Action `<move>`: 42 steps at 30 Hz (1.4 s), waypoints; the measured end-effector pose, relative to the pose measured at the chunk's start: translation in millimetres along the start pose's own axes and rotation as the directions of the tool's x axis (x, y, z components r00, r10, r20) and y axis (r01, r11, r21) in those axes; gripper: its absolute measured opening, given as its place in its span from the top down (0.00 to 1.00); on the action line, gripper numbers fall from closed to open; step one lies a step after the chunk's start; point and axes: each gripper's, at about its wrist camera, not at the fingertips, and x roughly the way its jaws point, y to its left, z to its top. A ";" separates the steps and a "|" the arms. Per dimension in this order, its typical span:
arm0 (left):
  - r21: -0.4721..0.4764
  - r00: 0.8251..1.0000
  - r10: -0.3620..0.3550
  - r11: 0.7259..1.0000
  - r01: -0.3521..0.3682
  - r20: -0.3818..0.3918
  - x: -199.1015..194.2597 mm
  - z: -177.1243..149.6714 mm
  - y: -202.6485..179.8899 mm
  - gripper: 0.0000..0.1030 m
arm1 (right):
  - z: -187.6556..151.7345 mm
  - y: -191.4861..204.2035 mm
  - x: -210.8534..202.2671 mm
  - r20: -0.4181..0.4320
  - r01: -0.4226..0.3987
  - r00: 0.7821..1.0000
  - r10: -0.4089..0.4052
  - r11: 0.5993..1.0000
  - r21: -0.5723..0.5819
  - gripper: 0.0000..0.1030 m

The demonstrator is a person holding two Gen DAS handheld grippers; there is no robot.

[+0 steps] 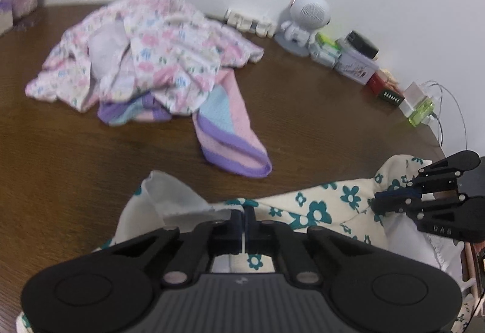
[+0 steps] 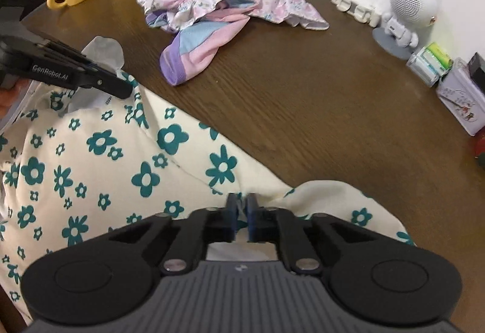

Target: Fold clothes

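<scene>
Partly hidden | flowered garment lower edge cut off | pile blurred

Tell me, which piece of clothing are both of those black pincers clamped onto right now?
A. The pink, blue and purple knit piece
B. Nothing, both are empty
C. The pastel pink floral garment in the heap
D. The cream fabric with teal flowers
D: the left gripper and the right gripper each pinch the cream fabric with teal flowers, while the heap lies apart, farther back on the table.
</scene>
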 end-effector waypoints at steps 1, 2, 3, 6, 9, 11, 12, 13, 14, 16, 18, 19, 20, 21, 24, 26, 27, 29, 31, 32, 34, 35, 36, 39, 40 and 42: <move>0.006 1.000 -0.001 1.000 0.000 0.026 -4.4 0.4 -1.0 1.00 | 0.6 -1.9 -2.7 0.015 0.002 1.000 -0.002 1.000 0.016 0.98; 0.011 0.999 -0.001 1.000 0.001 0.054 -9.1 1.1 -1.8 1.00 | 1.4 -4.2 -6.0 0.035 0.002 0.999 -0.004 0.999 0.034 0.98; 0.018 0.997 0.004 1.000 -0.006 0.078 -12.6 1.7 -2.6 1.00 | 2.6 -7.5 -10.5 0.064 0.002 0.998 -0.006 0.998 0.059 0.98; 0.029 0.995 0.027 0.999 -0.030 0.096 -12.7 0.5 -1.3 1.00 | 3.3 -16.8 -14.4 0.116 0.007 0.993 -0.021 0.992 0.122 0.98; 0.020 0.996 0.048 0.999 -0.049 0.075 -3.3 -3.5 1.7 1.00 | 0.3 -24.3 -3.3 0.114 0.009 0.993 -0.029 0.986 0.169 0.98; 0.016 0.996 0.056 0.998 -0.057 0.071 2.4 -5.9 4.1 1.00 | -2.9 -24.4 5.9 0.108 0.030 0.993 -0.049 0.985 0.171 0.99; 0.014 0.996 0.055 0.998 -0.056 0.067 4.9 -6.4 5.1 1.00 | -4.7 -24.5 9.6 0.109 0.035 0.993 -0.054 0.985 0.172 0.99; 0.012 0.997 0.053 0.998 -0.054 0.064 7.4 -6.9 6.2 1.00 | -6.3 -24.9 11.7 0.112 0.034 0.992 -0.054 0.984 0.177 0.99; 0.011 0.997 0.052 0.999 -0.053 0.061 9.9 -7.5 7.3 1.00 | -7.5 -25.9 12.8 0.118 0.029 0.992 -0.052 0.982 0.185 0.99; 0.005 0.998 0.042 0.999 -0.042 0.053 9.9 -7.2 8.4 0.95 | -10.7 -26.8 11.4 0.131 0.018 0.990 -0.045 0.980 0.197 0.98; -0.013 0.997 0.034 0.999 -0.033 0.067 -2.6 -5.8 10.6 0.79 | -12.5 -28.5 0.2 0.166 -0.008 0.986 -0.030 0.975 0.221 0.95; -0.002 0.996 0.025 1.000 -0.025 0.091 -14.8 -7.0 10.3 0.62 | -13.5 -27.7 -12.5 0.204 -0.030 0.979 -0.017 0.973 0.228 0.91; 0.017 0.993 0.017 1.000 -0.019 0.120 -28.7 -9.1 9.4 0.53 | -16.0 -24.9 -30.2 0.250 -0.056 0.968 -0.002 0.972 0.227 0.85; 0.042 0.988 0.013 0.999 -0.019 0.151 -43.5 -13.0 7.9 0.41 | -19.2 -20.4 -48.0 0.292 -0.081 0.956 0.014 0.973 0.216 0.78; 0.120 0.981 0.022 0.992 -0.046 0.195 -82.6 -32.0 0.4 0.27 | -36.1 7.8 -99.8 0.363 -0.129 0.928 0.077 0.984 0.121 0.41; 0.149 0.979 0.027 0.987 -0.058 0.202 -103.4 -52.0 -2.9 0.26 | -52.8 33.6 -119.3 0.354 -0.107 0.932 0.084 0.993 0.045 0.37; 0.158 0.980 0.028 0.986 -0.060 0.196 -111.4 -63.5 -3.8 0.26 | -63.3 45.3 -123.7 0.340 -0.098 0.937 0.085 0.995 0.023 0.36; 0.176 0.984 0.036 0.982 -0.068 0.176 -124.1 -86.9 -5.7 0.26 | -85.2 65.1 -127.1 0.306 -0.096 0.947 0.094 0.995 -0.007 0.36; 0.194 0.985 0.051 0.978 -0.083 0.163 -133.3 -109.3 -7.6 0.26 | -106.2 78.9 -124.5 0.269 -0.105 0.957 0.105 0.994 -0.012 0.36; 0.206 0.987 0.048 0.975 -0.080 0.154 -137.1 -120.0 -10.1 0.27 | -116.5 84.2 -122.1 0.249 -0.112 0.962 0.111 0.994 -0.009 0.37; 0.242 0.991 0.017 0.969 -0.048 0.130 -143.5 -140.5 -18.9 0.33 | -133.7 93.2 -116.6 0.208 -0.129 0.970 0.128 0.992 -0.009 0.40; 0.268 0.994 -0.013 0.963 -0.017 0.111 -146.0 -149.8 -25.5 0.35 | -141.2 97.9 -114.1 0.189 -0.135 0.973 0.135 0.991 -0.012 0.45; 0.293 0.995 -0.038 0.956 0.009 0.093 -147.2 -157.6 -32.9 0.40 | -148.7 102.5 -111.5 0.170 -0.141 0.975 0.141 0.990 -0.015 0.47; 0.360 0.995 -0.088 0.930 0.067 0.041 -147.3 -176.2 -54.1 0.42 | -167.7 113.4 -108.9 0.129 -0.138 0.982 0.140 0.990 -0.028 0.49; 0.372 0.996 -0.085 0.926 0.069 0.026 -145.3 -180.1 -58.1 0.44 | -172.4 115.5 -110.2 0.122 -0.127 0.984 0.130 0.991 -0.035 0.50; 0.395 0.997 -0.077 0.916 0.072 -0.004 -141.2 -188.0 -66.2 0.45 | -179.9 117.0 -113.6 0.111 -0.104 0.988 0.109 0.993 -0.048 0.51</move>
